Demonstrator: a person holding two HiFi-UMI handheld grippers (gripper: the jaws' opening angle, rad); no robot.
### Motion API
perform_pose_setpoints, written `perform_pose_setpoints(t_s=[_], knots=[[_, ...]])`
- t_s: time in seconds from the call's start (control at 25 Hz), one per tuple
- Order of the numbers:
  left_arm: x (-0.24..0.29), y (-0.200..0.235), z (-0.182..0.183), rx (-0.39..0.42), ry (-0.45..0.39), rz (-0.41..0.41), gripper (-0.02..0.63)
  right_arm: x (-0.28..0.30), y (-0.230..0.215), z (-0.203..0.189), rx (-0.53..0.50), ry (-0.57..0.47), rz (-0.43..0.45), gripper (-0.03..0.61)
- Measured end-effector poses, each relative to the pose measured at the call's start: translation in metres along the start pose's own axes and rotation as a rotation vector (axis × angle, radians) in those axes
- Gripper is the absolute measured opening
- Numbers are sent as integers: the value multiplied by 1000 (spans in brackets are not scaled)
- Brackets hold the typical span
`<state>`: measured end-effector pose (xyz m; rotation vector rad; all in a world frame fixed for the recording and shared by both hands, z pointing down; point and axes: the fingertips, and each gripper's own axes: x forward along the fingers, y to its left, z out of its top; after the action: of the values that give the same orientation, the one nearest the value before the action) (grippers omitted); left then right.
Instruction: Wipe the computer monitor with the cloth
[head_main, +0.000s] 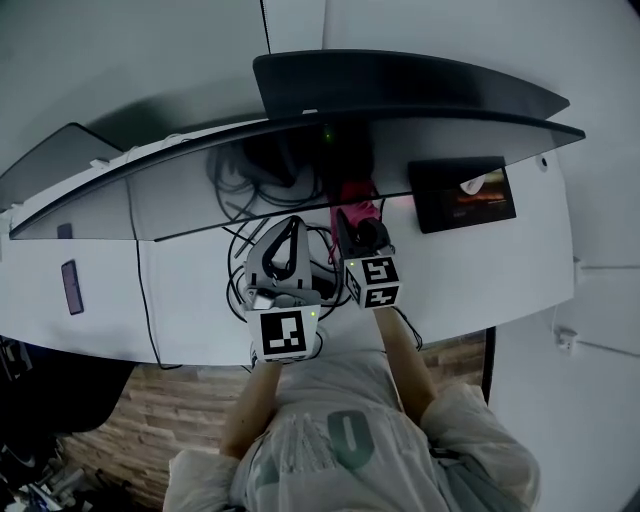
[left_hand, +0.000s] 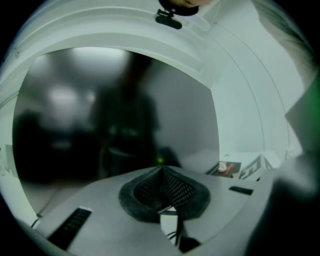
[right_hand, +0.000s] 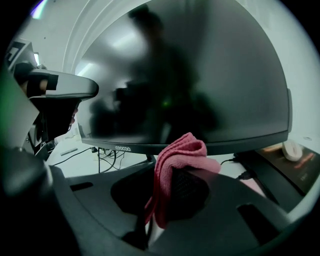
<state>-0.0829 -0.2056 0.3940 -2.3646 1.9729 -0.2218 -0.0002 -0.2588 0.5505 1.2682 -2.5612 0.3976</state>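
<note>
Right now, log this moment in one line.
right gripper: shut on cloth | left gripper: shut, empty | cloth: by monitor bottom edge, contact unclear | monitor: dark
</note>
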Motion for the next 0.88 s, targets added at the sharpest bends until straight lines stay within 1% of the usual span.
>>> perform_pose_setpoints(t_s=[0.2,0.44,0.64,0.88], knots=[[-17,20,-4,12,13,48,15,6,26,-1,-22,14,37,57],[-40,46,-16,-21,44,120,15,16,65,0,-35,19,106,57],[-58,68,-19,-20,40,170,14,26,101,1,-47,17,164,57],[-84,97,-31,-52,64,238,15,37,138,2,-55,19,208,57]])
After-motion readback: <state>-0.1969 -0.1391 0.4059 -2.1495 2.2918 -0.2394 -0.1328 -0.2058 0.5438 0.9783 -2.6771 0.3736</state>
